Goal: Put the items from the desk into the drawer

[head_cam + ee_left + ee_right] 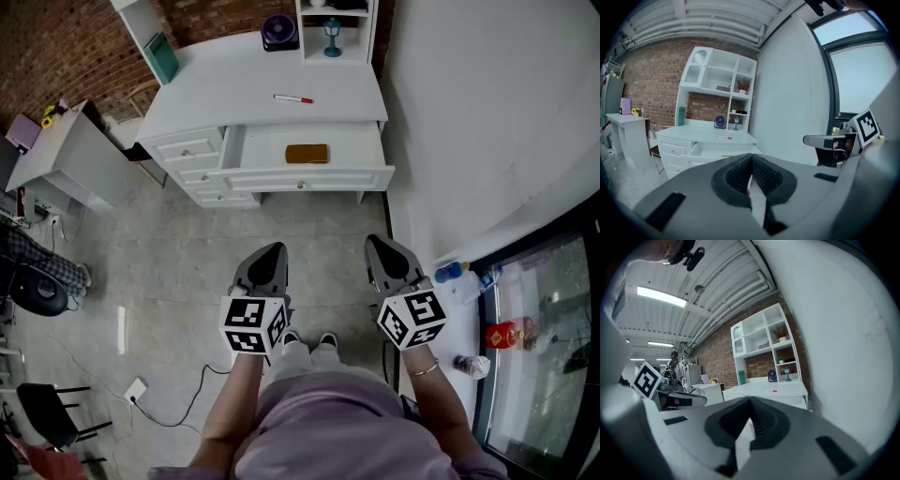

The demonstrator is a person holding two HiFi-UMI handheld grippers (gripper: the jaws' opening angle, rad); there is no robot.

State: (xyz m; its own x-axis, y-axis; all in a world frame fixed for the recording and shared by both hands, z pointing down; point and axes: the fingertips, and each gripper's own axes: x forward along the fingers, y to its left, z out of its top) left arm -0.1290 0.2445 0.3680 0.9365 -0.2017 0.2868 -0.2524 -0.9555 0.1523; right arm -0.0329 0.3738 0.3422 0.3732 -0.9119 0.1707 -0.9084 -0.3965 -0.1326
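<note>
A red-and-white marker [292,98] lies on the white desk [225,89], also showing as the marker [724,137] in the left gripper view and the marker [770,391] in the right gripper view. The desk's top drawer [262,148] is pulled out, with a brown flat item [307,154] lying inside. A purple fan [279,31], a blue lamp figurine [333,37] and a teal book [161,56] stand at the back of the desk. My left gripper [274,249] [751,157] and right gripper [378,242] [750,401] hang over the floor, well short of the desk, both shut and empty.
A small white side table [66,155] stands left of the desk, with a black chair [37,291] nearer me. A cable and socket [137,389] lie on the floor. Bottles [450,272] and a red can [502,335] sit by the window at right. A white wall runs along the right.
</note>
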